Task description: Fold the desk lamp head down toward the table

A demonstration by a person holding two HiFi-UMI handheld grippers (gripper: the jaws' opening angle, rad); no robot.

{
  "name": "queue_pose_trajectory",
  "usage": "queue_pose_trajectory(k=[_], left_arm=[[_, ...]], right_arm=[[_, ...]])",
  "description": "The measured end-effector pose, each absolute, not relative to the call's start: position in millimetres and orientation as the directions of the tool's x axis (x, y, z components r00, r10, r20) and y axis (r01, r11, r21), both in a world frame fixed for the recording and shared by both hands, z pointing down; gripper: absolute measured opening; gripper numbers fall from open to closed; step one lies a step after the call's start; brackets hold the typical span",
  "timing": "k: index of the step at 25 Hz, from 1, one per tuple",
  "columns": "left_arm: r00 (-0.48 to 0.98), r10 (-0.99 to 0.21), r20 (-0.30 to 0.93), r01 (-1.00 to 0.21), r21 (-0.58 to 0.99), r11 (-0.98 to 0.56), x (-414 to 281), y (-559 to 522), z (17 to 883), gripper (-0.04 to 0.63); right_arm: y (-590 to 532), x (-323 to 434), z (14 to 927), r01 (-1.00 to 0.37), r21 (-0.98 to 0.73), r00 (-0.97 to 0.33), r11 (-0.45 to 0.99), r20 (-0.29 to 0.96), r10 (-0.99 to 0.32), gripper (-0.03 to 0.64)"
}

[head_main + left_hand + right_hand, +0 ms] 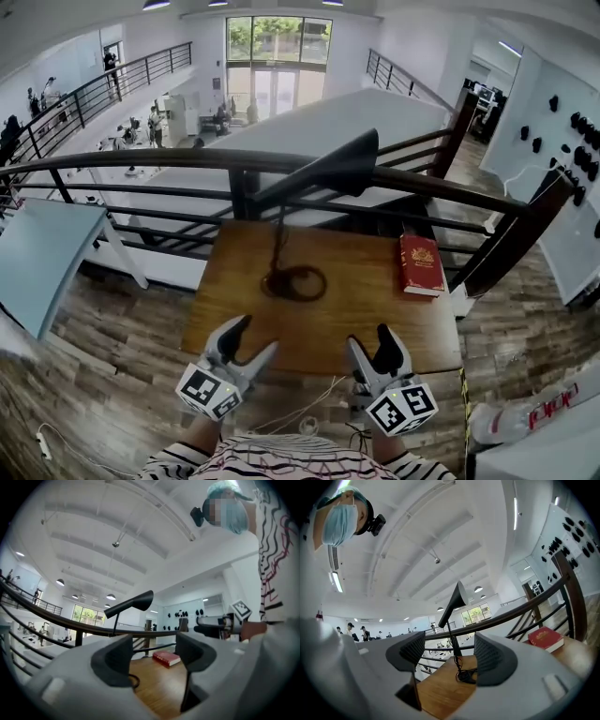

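Left jaws: released and spread apart, closed on no object; the wooden surface (154, 686) is seen through the gap in the left gripper view
Right jaws: released as well and spread wide; in the right gripper view the lamp stem (451, 641) is framed between them, well beyond their tips
Left gripper (253, 339): held at the lower centre-left of the head view, over the near edge of the surface, apart from the lamp
Right gripper (372, 345): held at the lower centre-right of the head view, over the same near edge, roughly level with the other gripper
Lamp base (295, 283): a dark round shape at the middle of the frame, on the surface towards its far edge
Desk lamp head (337, 167): a black cone at the upper centre of the head view, raised high above the surface on a slanted arm
Red book (421, 263): laid flat near the far right corner of the surface, well apart from the lamp base
Railing (141, 161): dark and curved, run across the frame behind the far edge of the surface
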State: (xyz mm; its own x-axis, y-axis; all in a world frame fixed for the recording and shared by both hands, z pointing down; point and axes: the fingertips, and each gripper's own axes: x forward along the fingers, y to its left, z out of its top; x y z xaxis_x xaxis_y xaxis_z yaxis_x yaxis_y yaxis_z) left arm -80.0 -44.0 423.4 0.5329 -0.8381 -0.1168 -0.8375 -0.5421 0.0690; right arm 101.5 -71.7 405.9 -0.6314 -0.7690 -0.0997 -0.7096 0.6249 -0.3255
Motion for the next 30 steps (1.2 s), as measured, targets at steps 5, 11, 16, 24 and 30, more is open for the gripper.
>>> queue_pose_trajectory(k=[5,11,16,24,30], left_arm=[[0.492,-0.862,-0.123,-0.862,0.069,-0.502,-45,-72,423,0.281],[0.424,-0.895,-0.139,-0.895,0.086,-0.438,-24,-92,435,0.263],[0.404,-0.906,-0.124,-0.903,0.103,-0.417,-27,-109,443,0.262],[0.415,-0.903,-0.115,-0.896,0.119,-0.427,-64,-162,442,0.262],[0.449,-0.887,-0.106,-0.883,0.098,-0.459,-91,-219,433,0.261]], right_arm=[[-100,128,401,-0.668,-0.303,-0.681,0.679,-0.118,-0.723,0.311],[-128,151,396,-0.64,-0.249,-0.719,0.727,-0.142,-0.681,0.307],[-150,145,386,-0.62,-0.22,-0.738,0.753,-0.164,-0.655,0.307],[-191,104,345,-0.636,-0.107,-0.737,0.764,-0.21,-0.643,0.299],[-233,78,293,-0.67,0.01,-0.716,0.743,-0.275,-0.642,0.291]])
